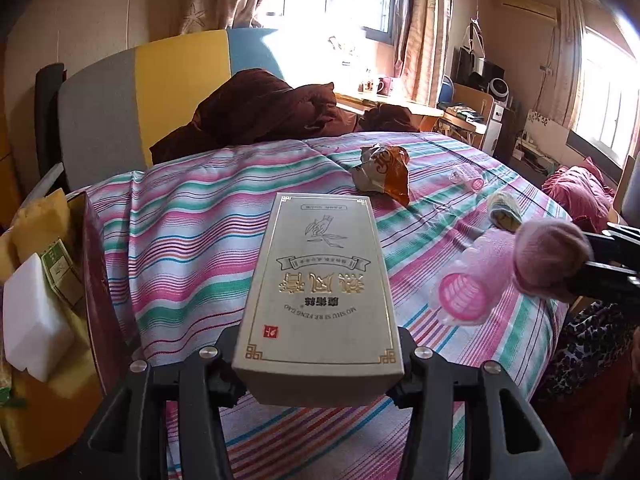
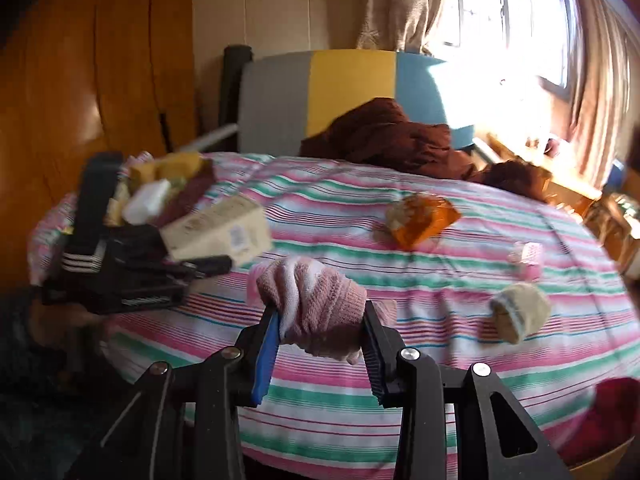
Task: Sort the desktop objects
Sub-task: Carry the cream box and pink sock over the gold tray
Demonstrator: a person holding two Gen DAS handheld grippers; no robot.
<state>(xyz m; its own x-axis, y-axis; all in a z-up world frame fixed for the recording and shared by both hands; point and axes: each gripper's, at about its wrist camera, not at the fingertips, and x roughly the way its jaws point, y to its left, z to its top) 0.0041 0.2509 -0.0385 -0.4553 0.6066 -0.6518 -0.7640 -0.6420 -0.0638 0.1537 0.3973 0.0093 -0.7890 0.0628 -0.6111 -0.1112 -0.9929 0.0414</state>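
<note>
The left tongs [image 1: 320,384] clamp the near end of a flat grey cardboard box with gold lettering [image 1: 320,284], holding it level above the striped bedspread [image 1: 192,232]. The right tongs [image 2: 320,340] squeeze a rolled pink knitted sock [image 2: 316,304] over the bed. Farther off lie a crumpled orange wrapper [image 1: 384,174] and a cream sock roll [image 2: 520,312].

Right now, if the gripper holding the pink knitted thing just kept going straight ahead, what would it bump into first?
Probably the orange crinkly wrapper lying on the striped bedspread. The right gripper, shut on the pink knitted glove, points across the bed toward it. Depth is unclear, so it might pass above it and reach the brown blanket.
</note>
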